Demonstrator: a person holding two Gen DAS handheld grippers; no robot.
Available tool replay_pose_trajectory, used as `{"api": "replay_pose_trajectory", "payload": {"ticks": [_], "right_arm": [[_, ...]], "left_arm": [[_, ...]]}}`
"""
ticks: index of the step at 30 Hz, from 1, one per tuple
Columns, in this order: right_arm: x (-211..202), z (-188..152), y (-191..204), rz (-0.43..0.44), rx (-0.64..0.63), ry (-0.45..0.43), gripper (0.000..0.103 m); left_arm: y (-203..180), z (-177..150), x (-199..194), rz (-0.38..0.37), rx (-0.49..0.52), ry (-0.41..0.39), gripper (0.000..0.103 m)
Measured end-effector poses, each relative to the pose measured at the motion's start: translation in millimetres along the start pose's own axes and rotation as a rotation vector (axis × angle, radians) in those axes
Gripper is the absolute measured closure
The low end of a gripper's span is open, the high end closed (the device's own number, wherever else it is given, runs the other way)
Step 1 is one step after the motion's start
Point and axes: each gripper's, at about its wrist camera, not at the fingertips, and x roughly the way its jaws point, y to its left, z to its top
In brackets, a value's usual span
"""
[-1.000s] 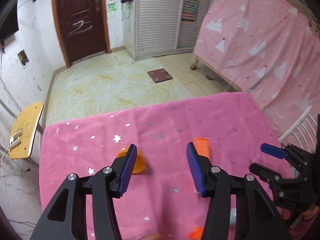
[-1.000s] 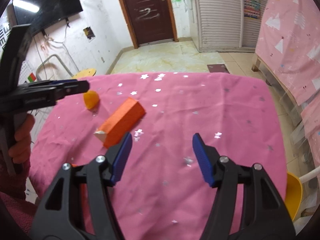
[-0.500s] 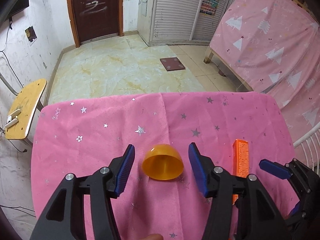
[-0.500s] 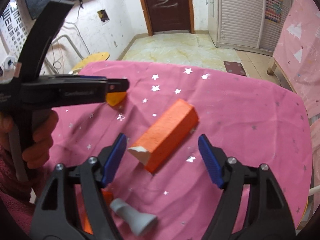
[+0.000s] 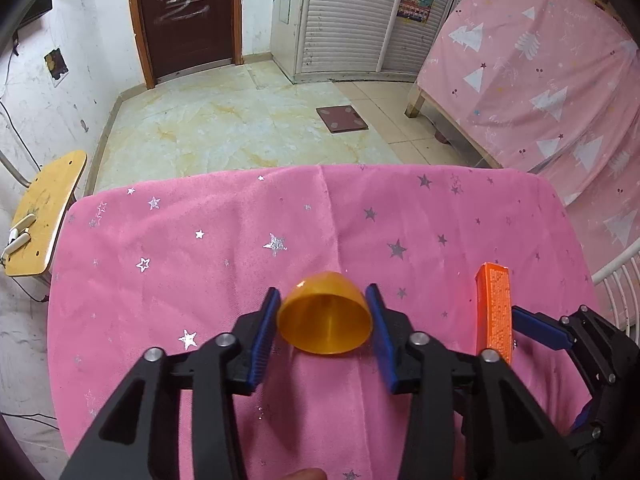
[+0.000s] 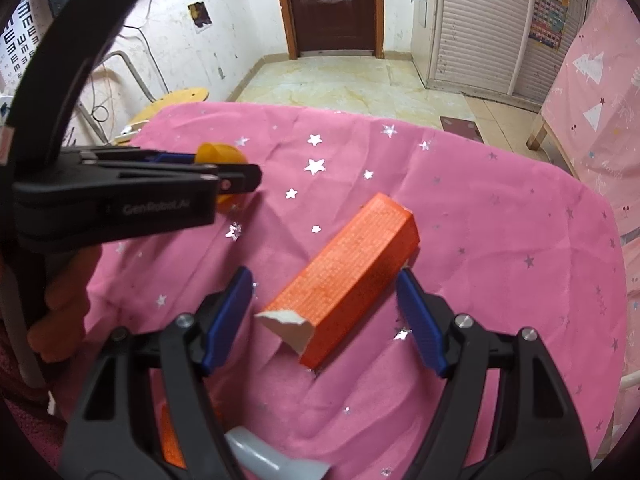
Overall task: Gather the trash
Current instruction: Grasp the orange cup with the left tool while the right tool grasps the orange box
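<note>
An orange plastic cup (image 5: 324, 328) lies on its side on the pink star-print tablecloth (image 5: 240, 240), its mouth toward the camera. My left gripper (image 5: 322, 300) is closing on it, and both blue pads touch its sides. The right wrist view shows this cup (image 6: 220, 152) partly hidden behind the left gripper (image 6: 240, 172). A long orange box (image 6: 352, 272) with a torn white end lies slantwise between the fingers of my right gripper (image 6: 324, 280), which stands open with gaps on both sides. The left wrist view shows the box (image 5: 494, 312) on the right, next to one blue finger (image 5: 532, 326) of the right gripper.
A grey plastic piece (image 6: 272, 460) and a small orange scrap (image 6: 172, 440) lie at the near table edge. A yellow stool (image 5: 44, 208) stands left of the table, a white wire rack (image 5: 616, 276) at its right. A hand (image 6: 60, 312) holds the left gripper.
The left gripper came down over the cup and its jaws narrowed until they touch it. The right gripper moved left over the orange box, which now lies between its wider fingers.
</note>
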Motion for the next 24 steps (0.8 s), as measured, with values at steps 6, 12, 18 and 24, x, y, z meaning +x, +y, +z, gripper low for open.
{"api": "replay_pose_trajectory", "payload": {"ticks": [6, 12, 18, 24], "right_arm": [[10, 8, 4, -0.024, 0.007, 0.006, 0.032], [11, 9, 3, -0.043, -0.002, 0.004, 0.038], [6, 4, -2, -0.049, -0.002, -0.008, 0.053], [-1, -4, -8, -0.061, -0.01, -0.005, 0.072]], "left_arm": [[-7, -3, -4, 0.002, 0.009, -0.01, 0.07], [-2, -6, -21, 0.005, -0.011, -0.047, 0.07], [3, -10, -27, 0.022, -0.043, -0.041, 0.07], [3, -13, -32, 0.033, -0.048, -0.045, 0.07]]}}
